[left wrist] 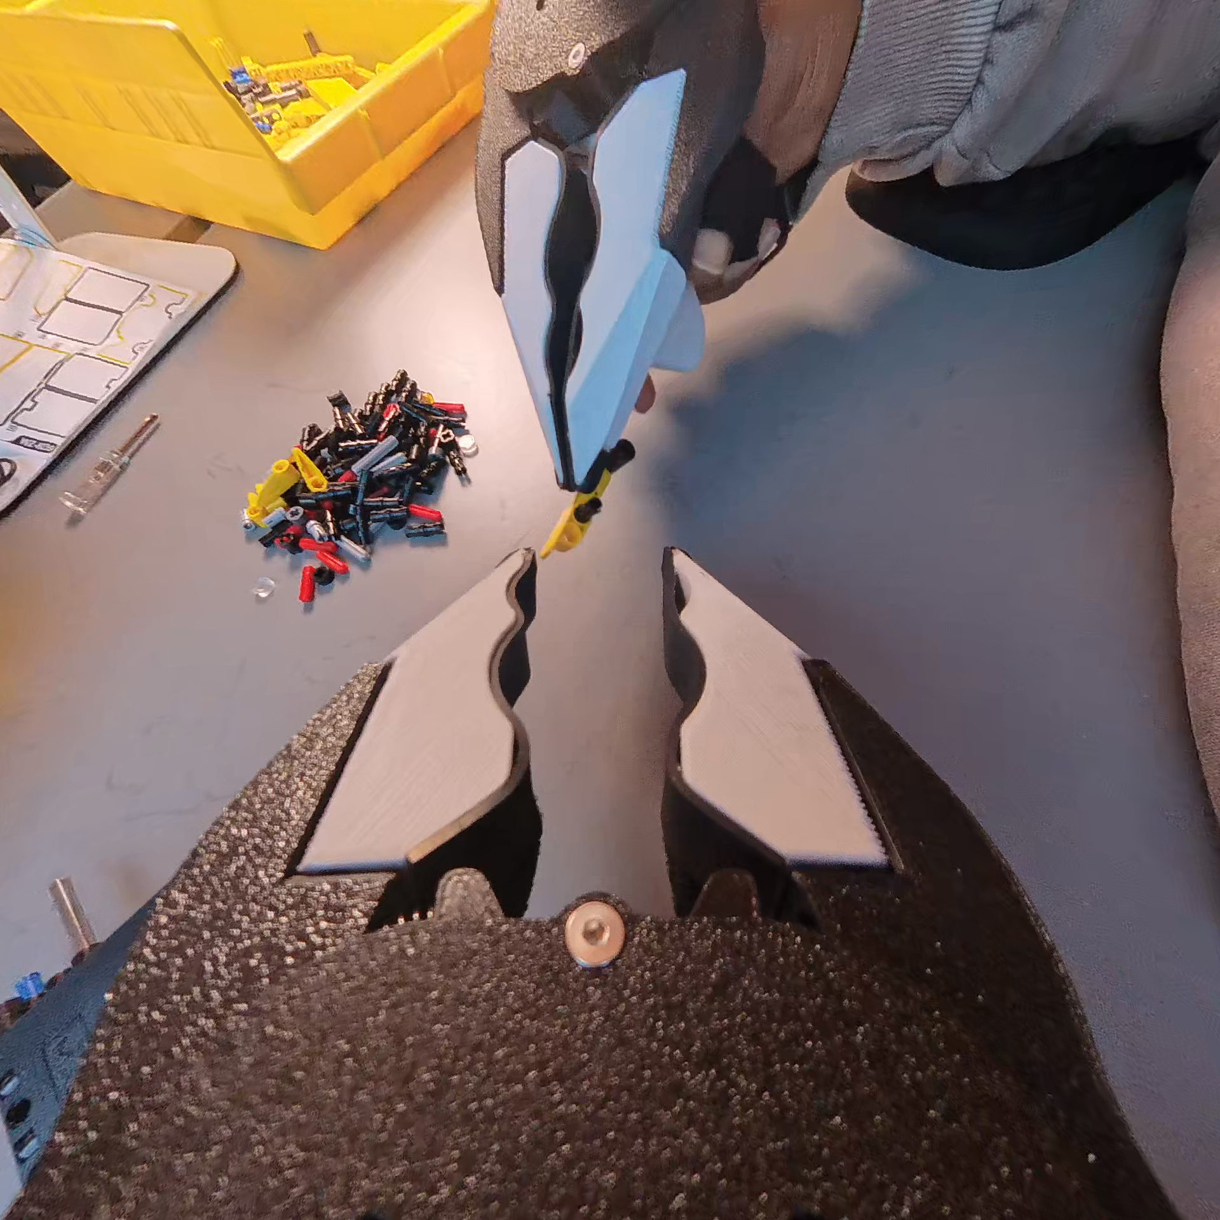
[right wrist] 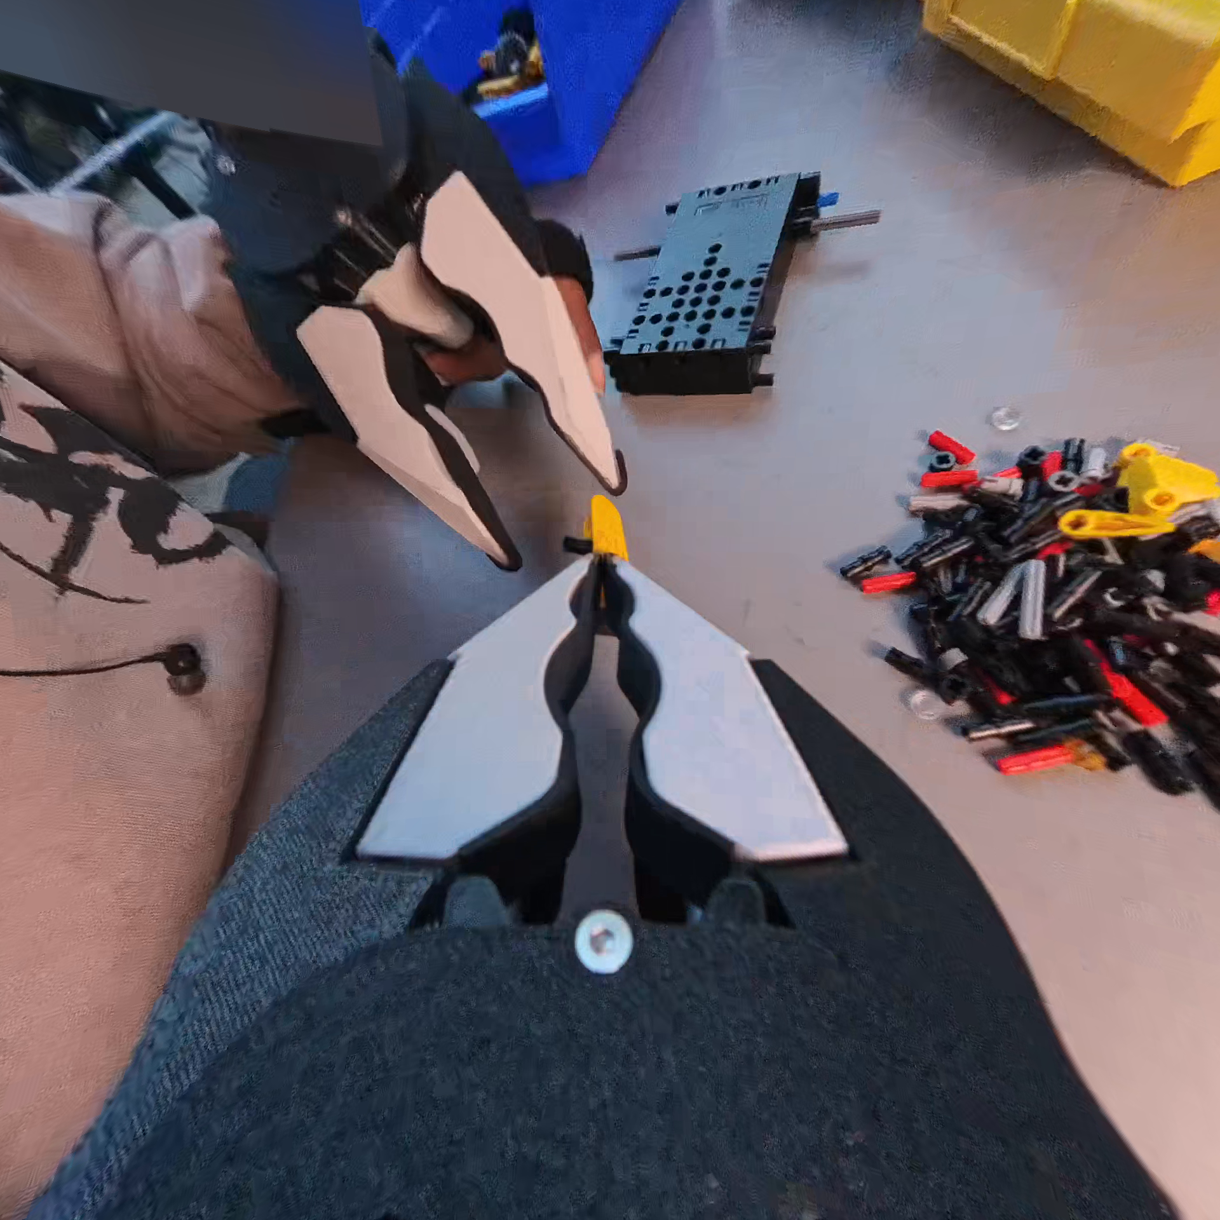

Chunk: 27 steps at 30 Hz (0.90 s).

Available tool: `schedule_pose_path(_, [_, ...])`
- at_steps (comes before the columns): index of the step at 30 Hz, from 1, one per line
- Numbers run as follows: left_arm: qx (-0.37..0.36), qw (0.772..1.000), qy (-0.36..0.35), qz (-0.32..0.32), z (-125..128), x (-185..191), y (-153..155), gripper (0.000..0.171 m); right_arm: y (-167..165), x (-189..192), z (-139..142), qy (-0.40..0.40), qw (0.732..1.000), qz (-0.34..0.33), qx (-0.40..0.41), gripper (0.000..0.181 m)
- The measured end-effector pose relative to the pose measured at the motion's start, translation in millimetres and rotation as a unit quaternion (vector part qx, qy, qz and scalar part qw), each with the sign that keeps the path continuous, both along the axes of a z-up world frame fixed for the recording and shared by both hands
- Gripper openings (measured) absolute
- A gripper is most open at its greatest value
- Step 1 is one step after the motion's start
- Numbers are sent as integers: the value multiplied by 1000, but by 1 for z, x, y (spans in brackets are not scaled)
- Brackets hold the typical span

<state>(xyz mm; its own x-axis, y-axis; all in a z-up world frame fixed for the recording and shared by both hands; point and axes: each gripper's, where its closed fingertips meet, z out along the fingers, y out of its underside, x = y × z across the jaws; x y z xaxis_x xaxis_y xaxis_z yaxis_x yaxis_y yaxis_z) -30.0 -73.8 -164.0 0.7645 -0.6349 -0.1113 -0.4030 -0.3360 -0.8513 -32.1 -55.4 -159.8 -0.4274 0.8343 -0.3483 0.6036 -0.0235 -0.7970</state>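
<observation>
My right gripper (right wrist: 602,561) is shut on a small yellow building piece (right wrist: 607,525) with black pins in it, held above the grey table. The same piece shows in the left wrist view (left wrist: 573,525), hanging from the right gripper's (left wrist: 581,482) tips. My left gripper (left wrist: 597,554) is open and empty. Its left fingertip (left wrist: 525,561) is just short of the yellow piece's free end. In the right wrist view the left gripper (right wrist: 564,518) stands open in front of the piece, one finger to each side of it, not touching.
A pile of small black, red, grey and yellow pins (left wrist: 360,482) lies on the table, also in the right wrist view (right wrist: 1069,594). A yellow bin (left wrist: 218,119), an instruction sheet (left wrist: 72,343), a black perforated block (right wrist: 706,290) and a blue bin (right wrist: 561,79) stand around. A person's sleeve (left wrist: 990,86) is near. Less than 4 cm separates the two grippers' tips. The black perforated block (right wrist: 706,290) sits 12 centimetres or so from the ends of my left fingers.
</observation>
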Motion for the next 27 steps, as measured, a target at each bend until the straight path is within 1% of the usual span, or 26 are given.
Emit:
schedule_pose_path(2, [-1,1000,0,2,0,-1,1,37,5,0,3,1,1000,-13,-24,0])
schedule_pose_path(3, [0,1000,-2,1,1,0,1,37,1,2,8,3,999,-6,-53,0])
schedule_pose_path(5, [6,1000,-21,-4,6,3,0,36,-9,4,26,12,989,5,-148,0])
schedule_pose_path(6, [10,999,-42,-12,11,7,-1,36,-14,6,34,14,982,14,-189,0])
schedule_pose_path(8, [27,992,-115,-36,32,15,-5,33,-22,8,47,14,965,27,-262,0])
schedule_pose_path(10, [39,977,-199,-61,56,20,-11,29,-28,11,59,11,939,42,-340,0])
schedule_pose_path(12, [45,962,-259,-77,73,20,-16,19,-33,13,61,4,922,51,-384,0])
schedule_pose_path(13, [39,959,-269,-79,75,19,-17,10,-34,13,63,5,914,53,-403,0])
schedule_pose_path(15, [15,954,-286,-92,74,21,-20,7,-33,12,68,10,899,53,-434,0])
schedule_pose_path(16, [1,951,-296,-86,73,20,-19,6,-32,11,69,13,897,49,-440,0])
schedule_pose_path(17, [-18,946,-313,-78,72,18,-18,6,-29,9,70,18,897,42,-440,0])
schedule_pose_path(18, [-45,935,-344,-71,72,16,-16,6,-25,7,71,30,899,35,-436,0])
schedule_pose_path(19, [-76,917,-388,-58,72,13,-13,6,-19,5,73,49,904,26,-424,0])
schedule_pose_path(20, [-106,893,-434,-48,71,9,-11,6,-13,4,77,75,913,17,-401,7])
schedule_pose_path(22, [-143,847,-511,-44,74,3,-9,6,-7,6,85,121,935,17,-334,24])
schedule_pose_path(23, [-153,831,-533,-44,75,2,-9,6,-8,9,86,133,946,23,-294,31])
schedule_pose_path(25, [-167,804,-569,-44,78,1,-7,6,-12,9,79,141,968,24,-207,35])
schedule_pose_path(26, [-174,791,-585,-47,80,1,-7,6,-16,10,73,139,975,28,-173,35])
schedule_pose_path(27, [-178,784,-593,-46,81,1,-6,6,-20,10,69,135,979,33,-151,31])
